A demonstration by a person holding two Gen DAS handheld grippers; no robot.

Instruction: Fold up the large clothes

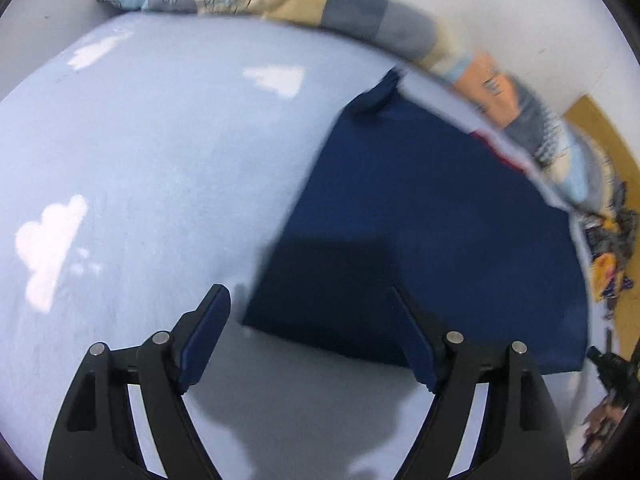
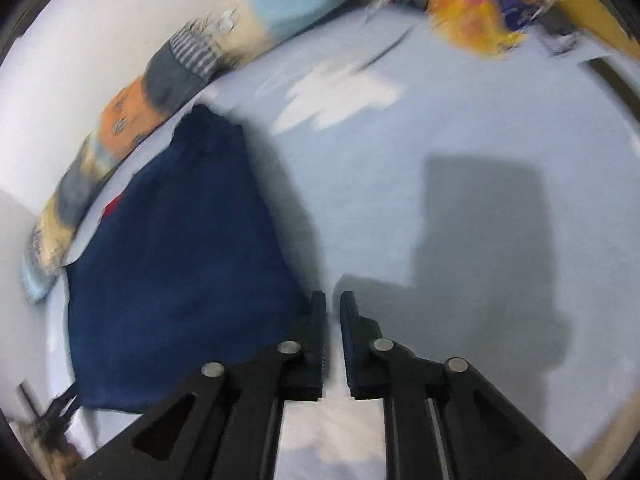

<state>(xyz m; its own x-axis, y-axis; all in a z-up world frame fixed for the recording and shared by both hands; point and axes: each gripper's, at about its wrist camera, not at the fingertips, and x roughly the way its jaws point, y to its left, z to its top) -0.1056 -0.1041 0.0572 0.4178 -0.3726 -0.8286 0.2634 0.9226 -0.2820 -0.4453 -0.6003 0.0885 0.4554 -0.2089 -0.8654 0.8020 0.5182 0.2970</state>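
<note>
A dark navy garment (image 1: 432,240) lies folded flat on the light blue bed sheet (image 1: 160,160), with a bit of red and white showing at its far edge. My left gripper (image 1: 310,296) is open and empty, hovering above the garment's near left corner. In the right wrist view the same garment (image 2: 176,260) lies to the left. My right gripper (image 2: 333,300) has its jaws nearly together with a narrow gap, holding nothing, just right of the garment's edge above the sheet (image 2: 440,128).
A patchwork quilt (image 1: 360,12) runs along the white wall behind the bed; it also shows in the right wrist view (image 2: 160,80). A yellow and orange heap of things (image 2: 480,12) lies at the far end of the bed. White cloud prints (image 1: 48,248) mark the sheet.
</note>
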